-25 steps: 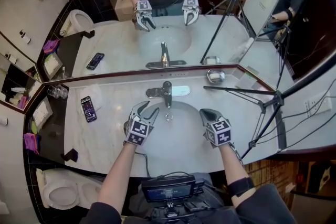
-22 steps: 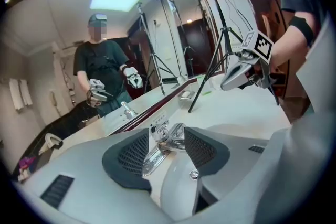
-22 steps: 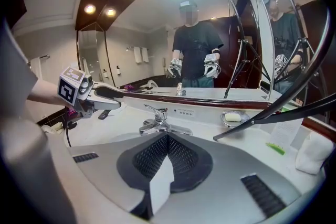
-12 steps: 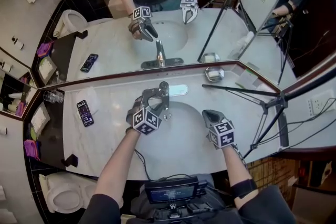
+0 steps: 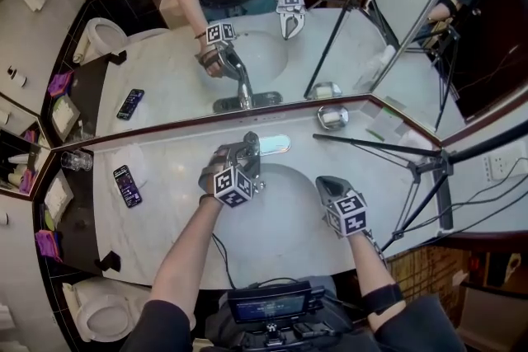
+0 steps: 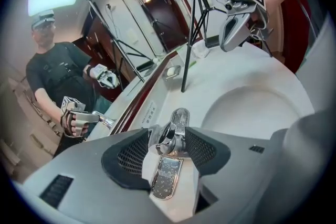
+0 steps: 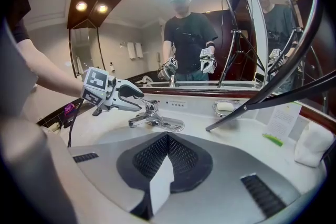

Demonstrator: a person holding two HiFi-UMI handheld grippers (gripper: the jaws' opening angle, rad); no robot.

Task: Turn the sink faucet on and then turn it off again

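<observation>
Left tongs (image 6: 168, 149): jaws apart, having just been widening, and set astride the faucet (image 6: 174, 134) at its lever. A gap shows beside 1 pad and the other sits very close, so I log no grip. My reading is that the straddle puts a pad on either side of the lever, ready to squeeze or nudge it. Right tongs (image 7: 168, 144): shut on nothing, hanging low over the basin (image 5: 285, 214) to the right of the left tongs. The faucet lies ahead of them and to their left, and I judge they are parked there to keep the tap clear. No stream shows in any view, though the left tongs cover much of the spout. This would fit jaws closing in on a dry tap as well as jaws letting go of one just shut off. The chrome looks slick, so the pads may slide. The counter (image 5: 165, 218) is pale, glossy, veined stone. The mirror (image 5: 165, 86) stands just beyond both tongs and doubles them. A soap dish (image 5: 332, 117) sits beyond the right tongs, a tripod (image 5: 412, 169) leg crosses to their right, and a phone (image 5: 126, 185) lies well left of the left tongs.
</observation>
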